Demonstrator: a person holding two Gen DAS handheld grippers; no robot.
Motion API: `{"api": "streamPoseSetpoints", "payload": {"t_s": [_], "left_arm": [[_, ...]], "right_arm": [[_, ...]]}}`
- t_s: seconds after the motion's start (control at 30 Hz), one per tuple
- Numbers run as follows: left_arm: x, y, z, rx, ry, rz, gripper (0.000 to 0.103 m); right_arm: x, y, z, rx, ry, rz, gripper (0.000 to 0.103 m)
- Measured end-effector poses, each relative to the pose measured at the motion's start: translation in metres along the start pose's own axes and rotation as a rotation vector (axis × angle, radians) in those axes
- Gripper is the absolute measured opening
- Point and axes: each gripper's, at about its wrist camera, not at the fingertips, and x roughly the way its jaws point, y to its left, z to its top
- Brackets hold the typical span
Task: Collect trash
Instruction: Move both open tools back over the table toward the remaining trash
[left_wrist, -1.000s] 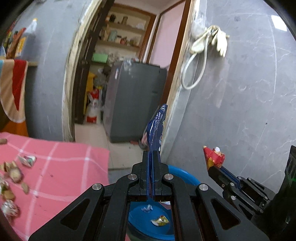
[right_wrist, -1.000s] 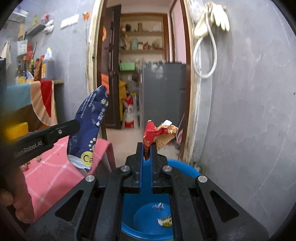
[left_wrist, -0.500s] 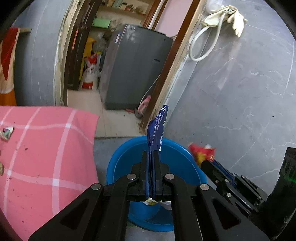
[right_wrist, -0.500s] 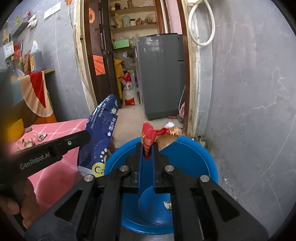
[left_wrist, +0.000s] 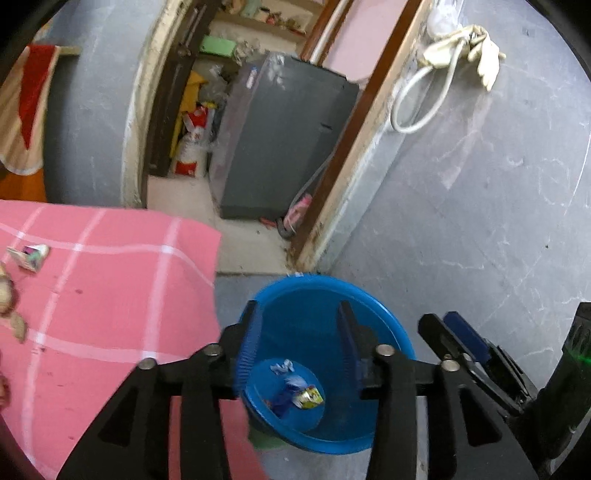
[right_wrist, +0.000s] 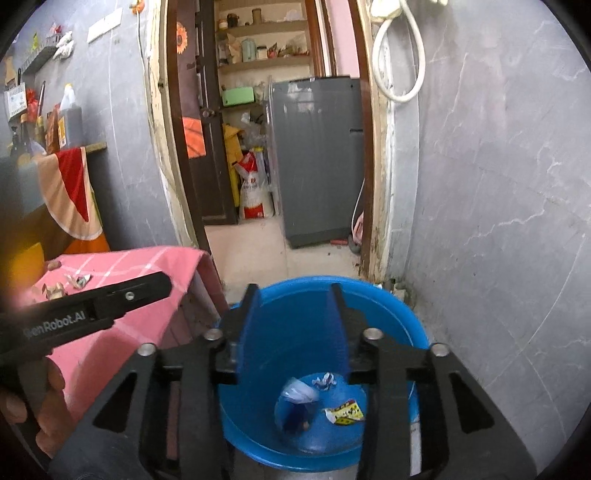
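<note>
Both grippers hang over a blue basin (left_wrist: 384, 314) (right_wrist: 402, 314) on the floor. My left gripper (left_wrist: 299, 332) has its jaws opening, with nothing between them. The jaws of my right gripper (right_wrist: 294, 321) are opening too, and they hold nothing. At the basin's bottom lie a dark blue wrapper (left_wrist: 284, 395) (right_wrist: 295, 402), a yellow-and-white wrapper (left_wrist: 310, 397) (right_wrist: 345, 411) and a small white scrap (left_wrist: 282, 366) (right_wrist: 323, 380). I cannot make out the red wrapper. The right gripper (left_wrist: 443, 325) shows at the lower right of the left wrist view.
A table under a pink checked cloth (left_wrist: 110, 295) stands left of the basin, with several scraps (left_wrist: 29, 254) (right_wrist: 77, 280) on it. A grey wall (right_wrist: 498, 221) rises close on the right. Behind, a doorway leads to a grey cabinet (right_wrist: 317, 158). A hand (right_wrist: 48, 406) holds the left gripper (right_wrist: 110, 299).
Both grippers were shut on wrappers, blue in the left and red in the right. Both now stand open and empty, lower over the basin, and the blue wrapper lies inside it.
</note>
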Motion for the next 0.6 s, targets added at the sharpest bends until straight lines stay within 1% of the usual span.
{"api": "streamPoseSetpoints", "payload": {"t_s": [0.03,0.1,0.13,0.17,0.2,0.23,0.27,0.3,0.33,0.4,0.47,0.6], "left_arm": [[-0.007,0.002,0.001,0.000,-0.022,0.007,0.046],[-0.023,0.008,0.003,0.005,-0.076,0.034,0.056],[-0.028,0.009,0.003,0.007,-0.092,0.045,0.058],[-0.038,0.013,0.004,0.012,-0.121,0.065,0.061],[-0.043,0.014,0.005,0.016,-0.136,0.075,0.066],[-0.053,0.018,0.005,0.023,-0.164,0.094,0.070],[-0.058,0.019,0.005,0.025,-0.181,0.105,0.079],[-0.068,0.023,0.003,0.031,-0.210,0.125,0.086],[-0.077,0.026,0.003,0.037,-0.236,0.144,0.087],[-0.092,0.032,0.001,0.050,-0.281,0.176,0.097],[-0.107,0.037,-0.003,0.062,-0.327,0.219,0.101],[-0.128,0.046,-0.012,0.087,-0.388,0.281,0.101]], "right_arm": [[-0.003,0.000,0.000,0.003,-0.013,0.002,0.055],[-0.010,0.003,0.004,0.011,-0.050,0.007,0.066],[-0.015,0.004,0.005,0.014,-0.077,0.012,0.069],[-0.017,0.006,0.007,0.016,-0.093,0.015,0.074],[-0.022,0.008,0.009,0.018,-0.117,0.020,0.079],[-0.025,0.010,0.010,0.020,-0.137,0.024,0.081],[-0.030,0.013,0.011,0.021,-0.160,0.030,0.086],[-0.034,0.016,0.012,0.021,-0.185,0.036,0.089],[-0.039,0.020,0.014,0.021,-0.208,0.042,0.093],[-0.046,0.026,0.016,0.024,-0.244,0.057,0.099],[-0.053,0.033,0.017,0.031,-0.280,0.078,0.103],[-0.064,0.048,0.020,0.036,-0.341,0.115,0.103]]}}
